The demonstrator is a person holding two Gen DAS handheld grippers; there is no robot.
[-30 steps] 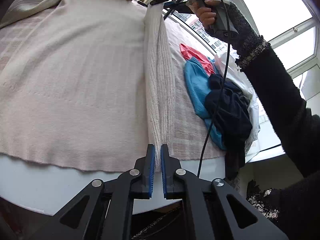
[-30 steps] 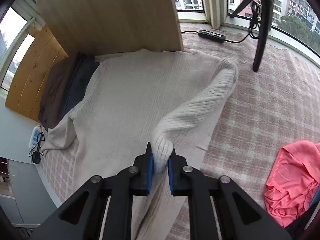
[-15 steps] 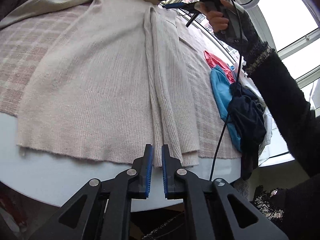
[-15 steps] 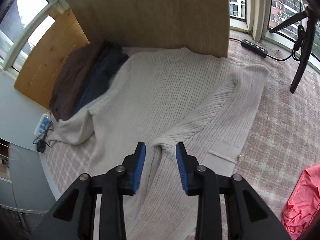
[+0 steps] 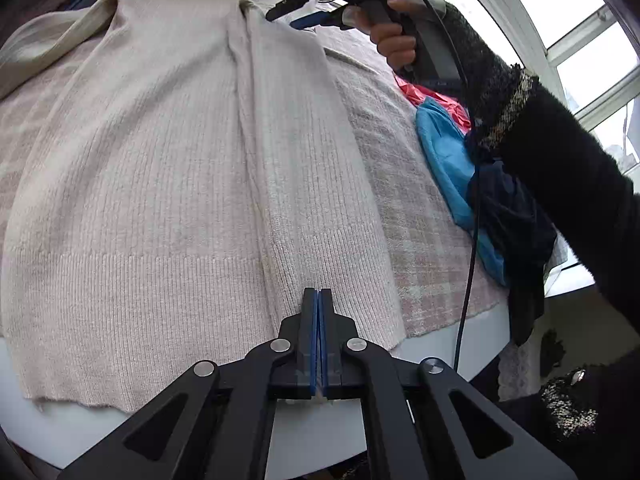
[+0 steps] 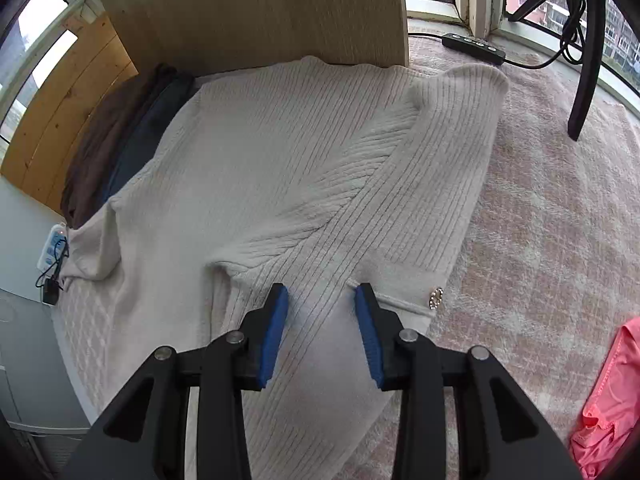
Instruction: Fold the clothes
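The left hand-held gripper (image 5: 319, 312) sits at the bottom middle of its frame. Its two blue pads are pressed together. A tiny bit of pale stuff shows low between them, but I cannot tell if it is cloth. The tips rest at the bottom hem of the sweater (image 5: 168, 184).

The right hand-held gripper (image 6: 321, 312) is at the bottom middle of its own frame. Its blue pads are wide apart and hold nothing. It hovers just over the sleeve (image 6: 320, 216).

The sweater is cream and ribbed. It lies spread out flat on a pink checked blanket (image 6: 560, 220) that covers the worktop (image 5: 72, 432). It fills the middle of both frames. The right side of it is folded in over the body, and the sleeve lies across it at a slant. A small shiny brooch (image 6: 436, 298) sits on the folded part, right of the gripper.

The other sleeve (image 6: 90, 256), at the left of the right frame, is not folded in. It lies out to the side.

So I think one side is done. The other side and sleeve need folding in, and then the sweater needs folding in half.

A pile of more clothes (image 5: 472, 168) waits at the right of the left frame: red, blue and dark ones. A pink one (image 6: 608, 400) shows at the lower right of the right frame.
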